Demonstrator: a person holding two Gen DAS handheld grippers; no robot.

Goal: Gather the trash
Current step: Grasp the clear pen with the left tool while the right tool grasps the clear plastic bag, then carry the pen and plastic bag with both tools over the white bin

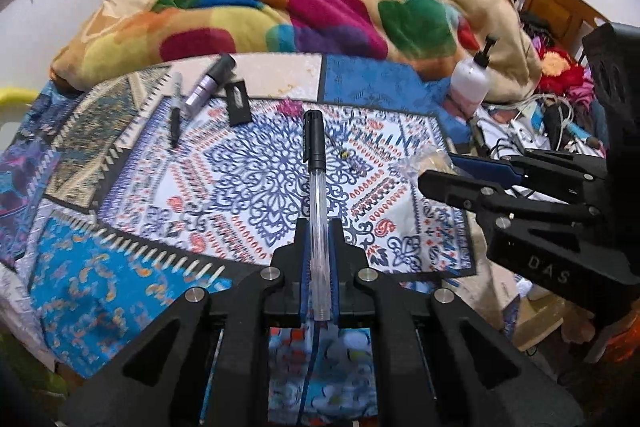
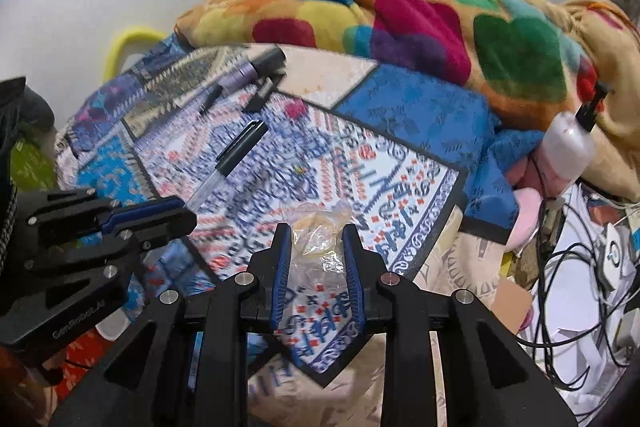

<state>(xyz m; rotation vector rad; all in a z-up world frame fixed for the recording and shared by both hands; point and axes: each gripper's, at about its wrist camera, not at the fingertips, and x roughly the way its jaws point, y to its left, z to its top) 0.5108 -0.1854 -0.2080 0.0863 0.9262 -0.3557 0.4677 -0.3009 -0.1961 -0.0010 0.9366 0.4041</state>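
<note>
Bedspread (image 1: 132, 267) with the busy blue pattern fills most of both views, rainbow blanket (image 1: 280, 11) bunched up behind it. Left gripper (image 1: 319, 227) is clamped tight on a clear pen (image 1: 318, 195) with a black cap, held up off the bed, while right gripper (image 2: 317, 233) is pinching a crinkly clear plastic wrapper (image 2: 316, 227) near the bed's edge

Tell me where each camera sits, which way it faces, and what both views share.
Left wrist: on the left gripper, looking down along its fingers at the bedspread; its jaws hold a pen; the right gripper enters at the right.
Right wrist: on the right gripper, facing the same bed; a plastic wrapper sits between its fingers; the left gripper shows at the left.
Shared: pen, wrapper, blanket, pump bottle.
</note>
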